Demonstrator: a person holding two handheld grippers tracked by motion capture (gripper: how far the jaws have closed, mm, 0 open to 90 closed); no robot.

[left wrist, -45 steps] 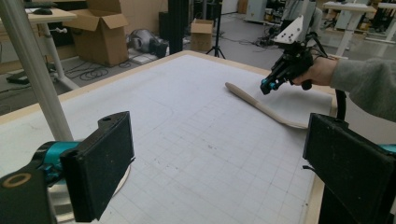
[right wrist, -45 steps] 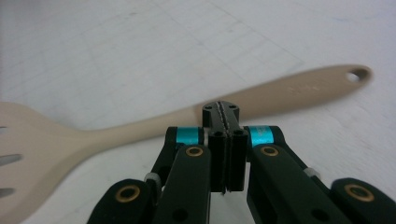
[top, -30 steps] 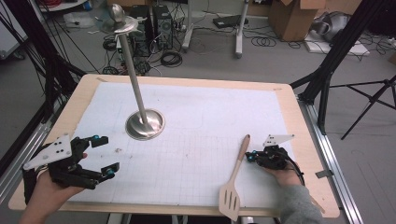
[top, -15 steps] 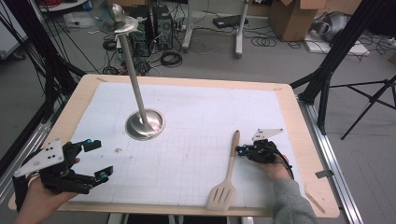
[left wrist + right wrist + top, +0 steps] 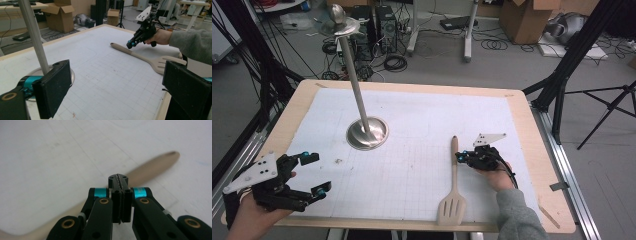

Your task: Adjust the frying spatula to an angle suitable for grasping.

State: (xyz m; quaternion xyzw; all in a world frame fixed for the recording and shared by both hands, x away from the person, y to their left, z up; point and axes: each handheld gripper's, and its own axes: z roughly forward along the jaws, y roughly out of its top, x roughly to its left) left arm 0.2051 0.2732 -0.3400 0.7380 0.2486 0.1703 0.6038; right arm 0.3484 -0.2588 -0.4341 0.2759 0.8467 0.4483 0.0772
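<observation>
High view: your left hand-held gripper (image 5: 314, 175) is spread wide at the desk (image 5: 532, 125) corner; the right hand-held gripper (image 5: 460, 158) sits beside the spatula (image 5: 453, 186) handle, contact unclear. Left gripper view: spatula blade partly hidden. Right gripper view: jaws pressed together, empty; handle blurred behind.

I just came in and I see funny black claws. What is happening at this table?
A person holds a claw-like gripper in each hand. The right gripper has its jaws shut and sits right beside the handle of a wooden spatula lying flat on the table; whether it touches the handle is hard to tell. The left gripper waits wide open near the table's front corner, holding nothing. A metal stand with a tall pole is farther back.
</observation>
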